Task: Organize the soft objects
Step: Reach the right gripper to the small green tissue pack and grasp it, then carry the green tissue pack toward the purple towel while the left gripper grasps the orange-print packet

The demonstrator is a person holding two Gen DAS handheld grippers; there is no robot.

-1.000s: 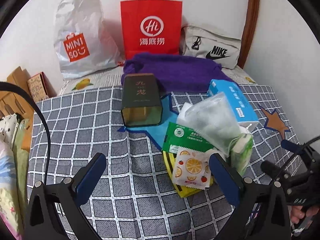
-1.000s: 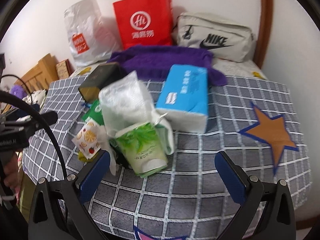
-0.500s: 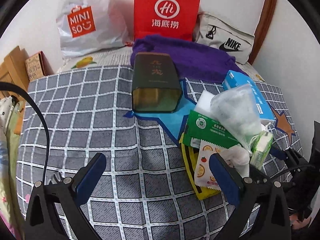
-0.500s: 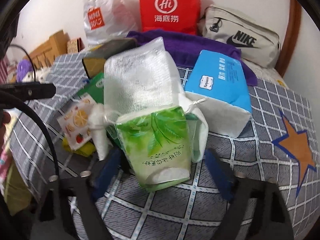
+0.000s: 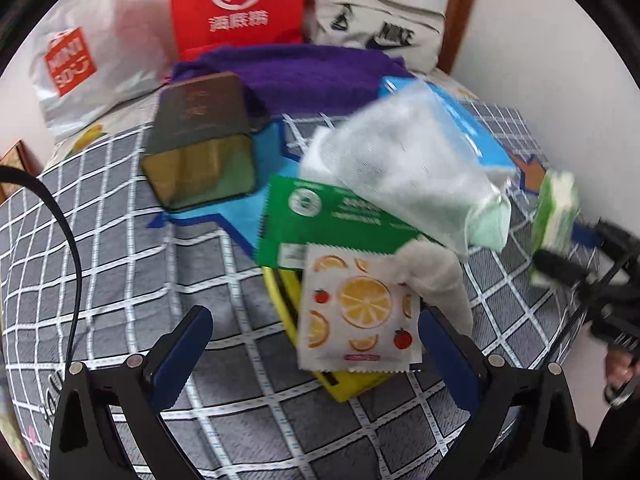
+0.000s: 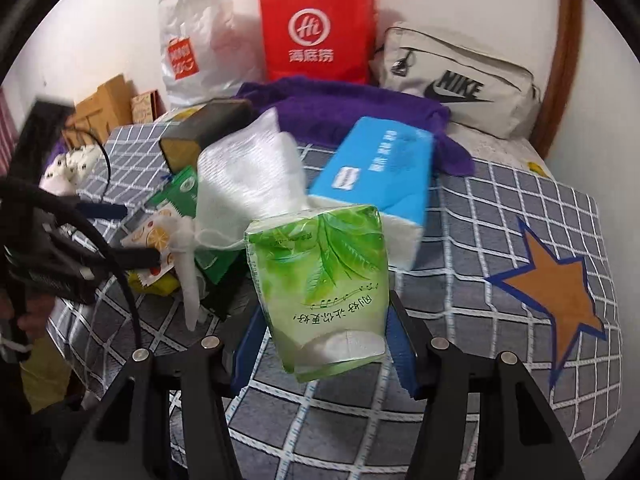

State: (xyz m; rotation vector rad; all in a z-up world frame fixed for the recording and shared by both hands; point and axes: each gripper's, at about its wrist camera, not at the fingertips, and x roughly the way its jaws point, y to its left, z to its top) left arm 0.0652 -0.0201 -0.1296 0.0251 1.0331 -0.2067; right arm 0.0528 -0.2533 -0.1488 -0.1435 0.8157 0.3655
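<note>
my right gripper (image 6: 322,334) clamped on glossy green tissue pack (image 6: 320,280), crinkly mesh pouch (image 6: 250,184) blurred, my left gripper (image 5: 316,344) spread wide, holding nothing

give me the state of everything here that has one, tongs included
right tongs: shut on the green tissue pack
green tissue pack: gripped, raised off the bed
left tongs: open, empty, around the fruit-print sachet
fruit-print sachet: lying flat on the pile
mesh pouch: lying on the pile
dark tin: on its side
blue tissue box: lying flat
</note>
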